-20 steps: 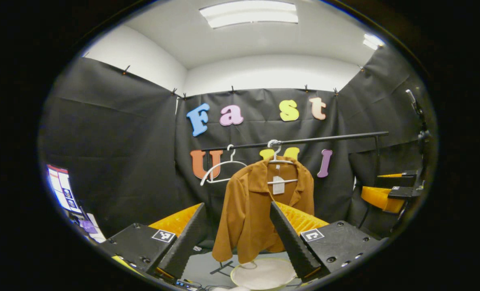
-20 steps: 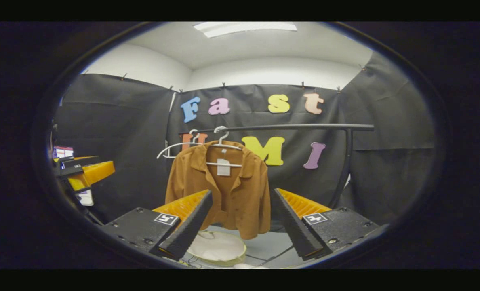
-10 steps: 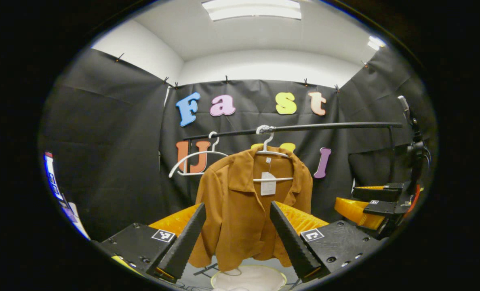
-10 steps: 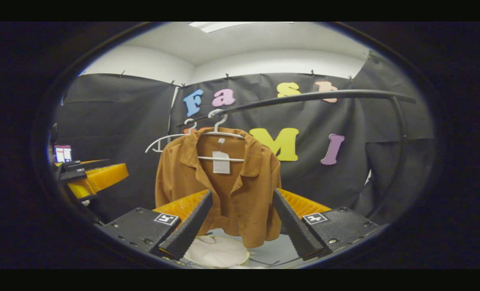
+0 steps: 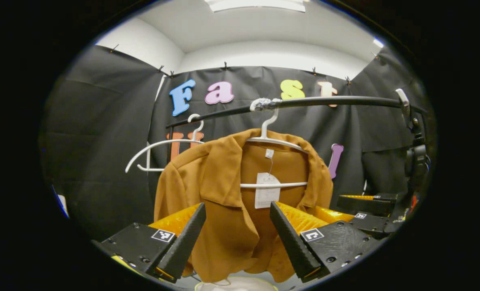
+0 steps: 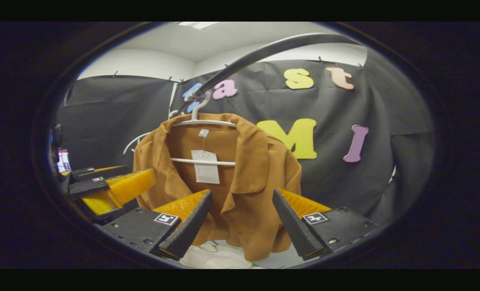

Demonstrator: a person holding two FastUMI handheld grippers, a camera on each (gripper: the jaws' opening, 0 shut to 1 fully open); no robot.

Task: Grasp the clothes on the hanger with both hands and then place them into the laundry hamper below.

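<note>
The hamper (image 5: pixel 236 285) is cut off at the bottom edge of the left gripper view, a pale rim and lining peeking out under the jacket's hem; in the right gripper view it (image 6: pixel 217 258) is partly covered by the near finger and the cloth. The lower front of the jacket is hidden behind the fingers in both views, and whether the fingertips touch the fabric cannot be told.

The left gripper (image 5: pixel 236 238) points level at the jacket's front, its two black fingers spread wide with nothing between them but the view of the cloth. The right gripper (image 6: pixel 242 226) is likewise spread apart and holds nothing, aimed at the lower front from the right side. In the left gripper view the right gripper's orange and black body shows at the far right, just beside the jacket's sleeve; in the right gripper view the left gripper shows at the left, near the other sleeve.

The brown jacket (image 5: pixel 228 218) hangs open on a white hanger (image 5: pixel 270 139) hooked over a black rail (image 5: pixel 337 101), above the hamper. A white tag (image 5: pixel 266 190) dangles inside the collar. A second, bare hanger (image 5: pixel 159 147) hangs further left.
</note>
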